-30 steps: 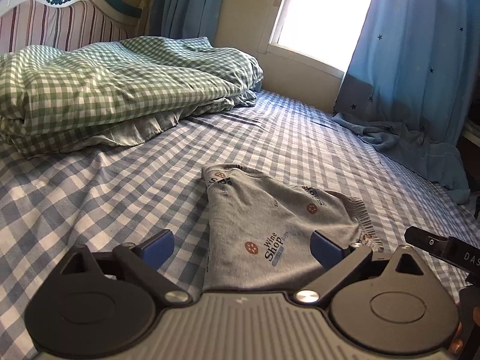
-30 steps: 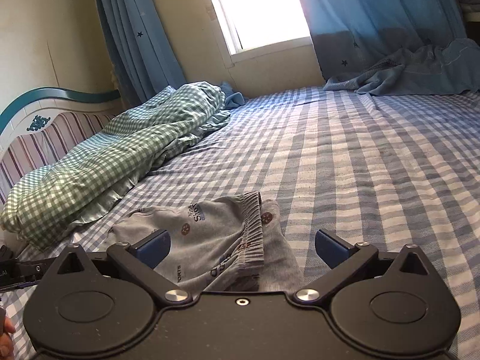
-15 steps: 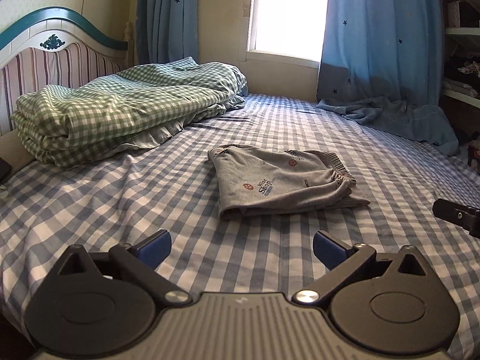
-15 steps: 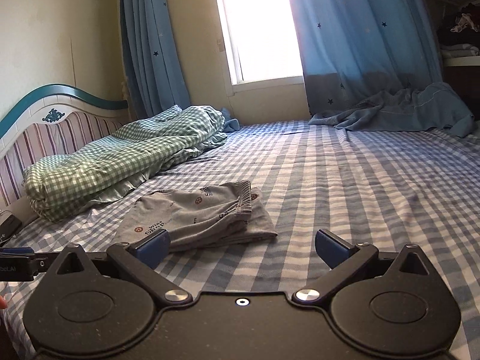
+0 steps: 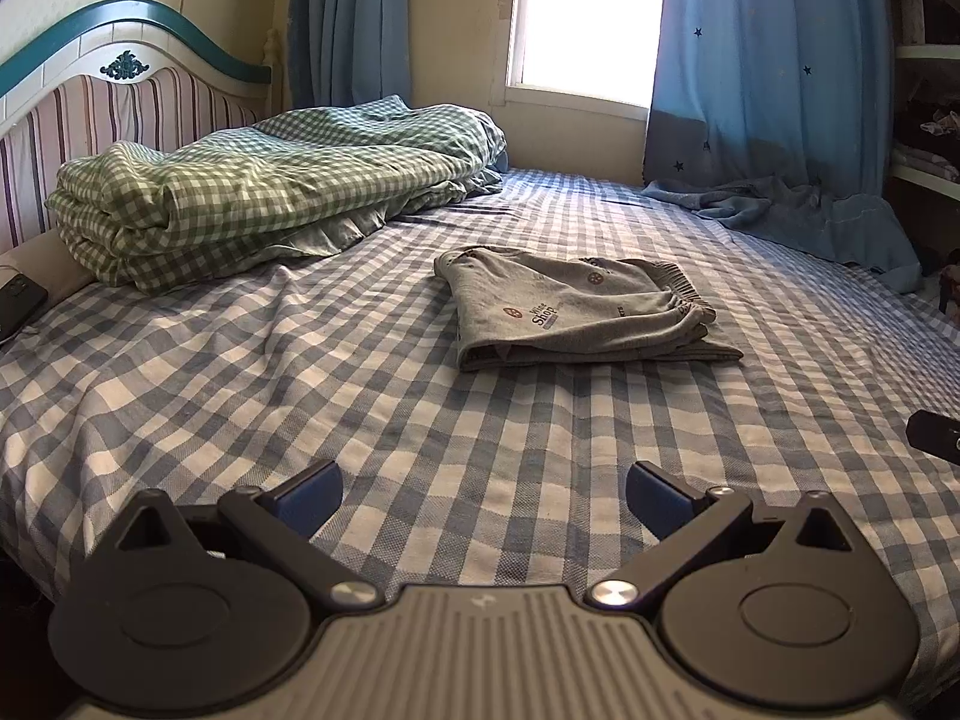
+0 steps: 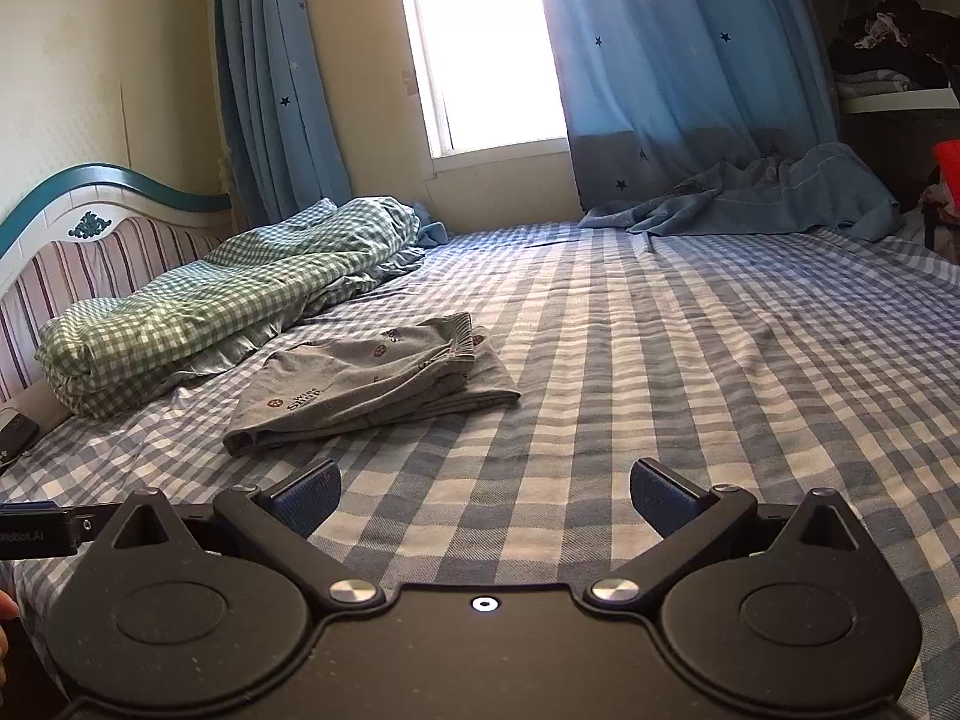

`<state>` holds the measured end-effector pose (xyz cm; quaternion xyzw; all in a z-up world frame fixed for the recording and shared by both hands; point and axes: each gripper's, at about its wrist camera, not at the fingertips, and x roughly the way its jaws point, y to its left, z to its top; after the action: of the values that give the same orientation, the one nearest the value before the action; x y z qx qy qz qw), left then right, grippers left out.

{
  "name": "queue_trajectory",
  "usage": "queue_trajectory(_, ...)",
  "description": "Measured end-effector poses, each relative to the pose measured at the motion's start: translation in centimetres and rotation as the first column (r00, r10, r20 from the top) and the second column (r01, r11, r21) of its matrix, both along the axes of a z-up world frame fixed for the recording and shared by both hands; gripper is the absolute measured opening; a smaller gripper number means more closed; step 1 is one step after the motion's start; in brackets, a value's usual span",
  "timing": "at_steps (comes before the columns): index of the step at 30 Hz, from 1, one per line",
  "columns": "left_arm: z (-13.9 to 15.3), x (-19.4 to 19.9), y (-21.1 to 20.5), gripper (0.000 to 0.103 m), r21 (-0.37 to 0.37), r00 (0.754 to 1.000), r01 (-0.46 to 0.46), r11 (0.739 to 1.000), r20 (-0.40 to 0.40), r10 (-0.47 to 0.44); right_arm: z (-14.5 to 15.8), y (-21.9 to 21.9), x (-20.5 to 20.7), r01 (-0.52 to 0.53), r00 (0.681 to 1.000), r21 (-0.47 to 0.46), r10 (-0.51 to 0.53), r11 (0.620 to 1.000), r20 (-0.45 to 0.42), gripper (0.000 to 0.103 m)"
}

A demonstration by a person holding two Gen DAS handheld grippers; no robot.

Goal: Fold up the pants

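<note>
From the left wrist, the left tool [image 5: 483, 489] hangs spread and empty over the bed [image 5: 240, 396]; the folded pants [image 5: 570, 312] lie well ahead, slightly right, long axis running left-right.

From the right wrist, the right tool [image 6: 483, 489], equally released, sees the pants [image 6: 372, 384] ahead-left. Neither tool looks clearly nearer.

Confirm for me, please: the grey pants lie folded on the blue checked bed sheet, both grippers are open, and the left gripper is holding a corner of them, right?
Not quite. The left gripper holds nothing: in the left wrist view its open fingers stand apart over bare sheet, well short of the grey pants. The rest stands: the pants lie folded on the sheet, and the right gripper is open too.
</note>
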<state>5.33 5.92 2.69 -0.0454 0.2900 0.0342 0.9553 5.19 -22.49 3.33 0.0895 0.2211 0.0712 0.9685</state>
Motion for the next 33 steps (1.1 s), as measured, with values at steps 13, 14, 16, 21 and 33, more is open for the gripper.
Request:
queue_trajectory(13,-0.6,0.3,-0.2,0.103,-0.009,1.0,0.002,1.0,-0.023,-0.002,-0.5,-0.5,-0.2,0.011,1.0,-0.019,-0.012,1.0,-0.025,0.102)
queue_trajectory(14,-0.6,0.3,-0.2,0.103,-0.01,1.0,-0.002,1.0,-0.025,0.002,-0.5,-0.5,-0.2,0.012,1.0,-0.021,-0.013,1.0,-0.026,0.102)
queue_trajectory(16,-0.6,0.4,-0.2,0.103,-0.004,0.999,-0.014,1.0,-0.03,0.014,-0.5,-0.5,-0.2,0.013,1.0,-0.026,-0.014,1.0,-0.027,0.102)
queue_trajectory(21,-0.6,0.5,-0.6,0.103,0.04,1.0,-0.016,0.999,-0.022,0.017,-0.5,-0.3,-0.2,0.005,1.0,-0.037,-0.006,0.999,-0.026,0.102)
queue_trajectory(33,-0.7,1.1,-0.8,0.103,0.077,0.999,-0.036,0.996,0.005,0.036,-0.6,0.1,0.5,-0.006,1.0,-0.064,0.004,0.998,-0.024,0.102)
